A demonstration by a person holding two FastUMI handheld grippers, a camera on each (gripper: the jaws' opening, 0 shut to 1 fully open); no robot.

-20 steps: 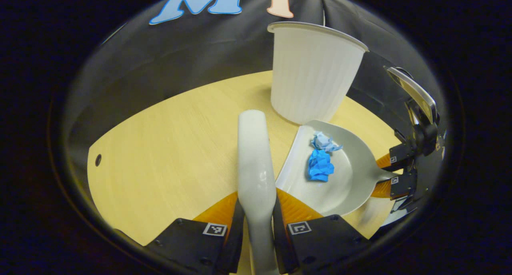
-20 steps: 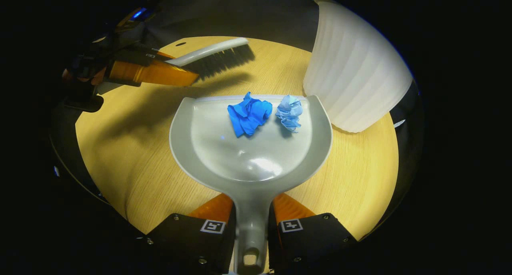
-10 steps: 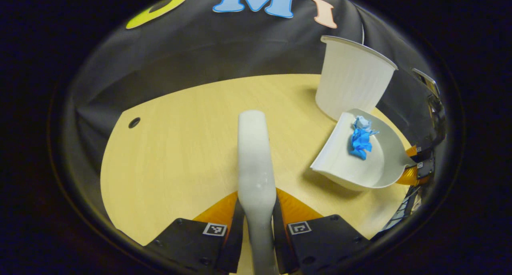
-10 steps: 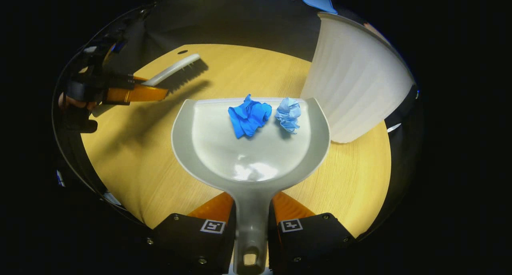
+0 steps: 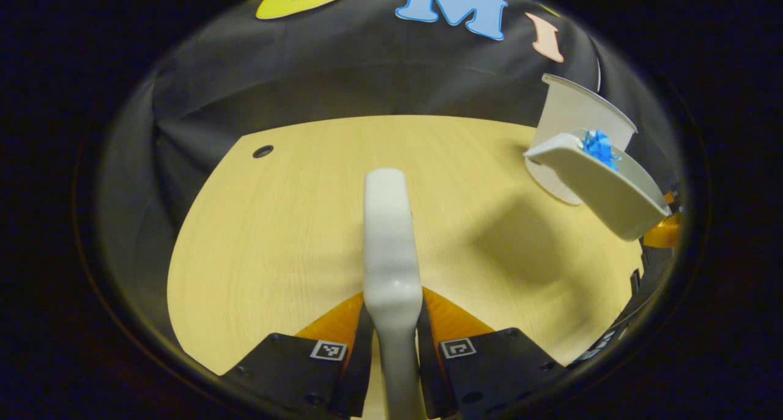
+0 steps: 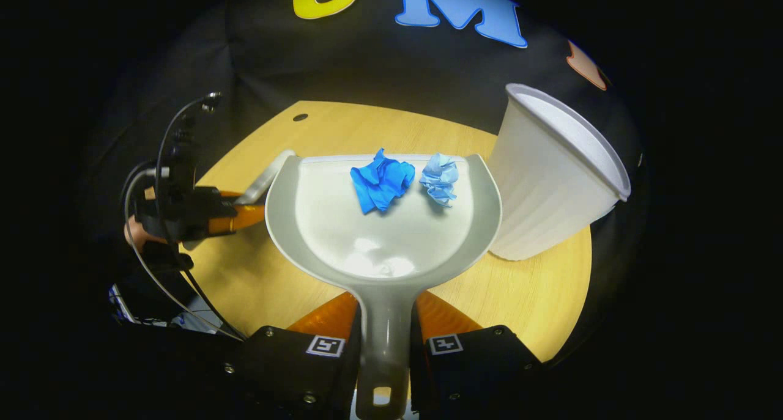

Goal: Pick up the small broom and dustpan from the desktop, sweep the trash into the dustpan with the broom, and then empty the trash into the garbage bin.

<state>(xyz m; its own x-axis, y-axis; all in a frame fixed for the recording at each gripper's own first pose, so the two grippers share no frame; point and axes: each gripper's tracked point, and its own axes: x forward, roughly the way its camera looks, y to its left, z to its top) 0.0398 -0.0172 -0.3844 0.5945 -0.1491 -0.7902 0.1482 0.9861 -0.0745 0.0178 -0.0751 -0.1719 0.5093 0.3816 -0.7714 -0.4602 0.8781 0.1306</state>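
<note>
In the right gripper view, going left to right, your left claw point(image 6: 244, 215) was clamped on the broom point(image 6: 266, 176), held low at the far left, just beside the dustpan's left edge. Your right claw point(image 6: 382, 340) was clamped on the handle of the dustpan point(image 6: 391, 236), whose long axis ran straight ahead from the claw. Two paper balls, dark blue point(image 6: 380, 184) and pale blue point(image 6: 440, 183), sat near its front lip. The white garbage bin point(image 6: 550, 181) stood on the wooden surface point(image 6: 538, 298) just to the dustpan's right, so your right hand was the nearer one.

Compared with a second ago, you had raised the dustpan off the surface toward the bin's rim, and the broom had drawn away to the left.
</note>
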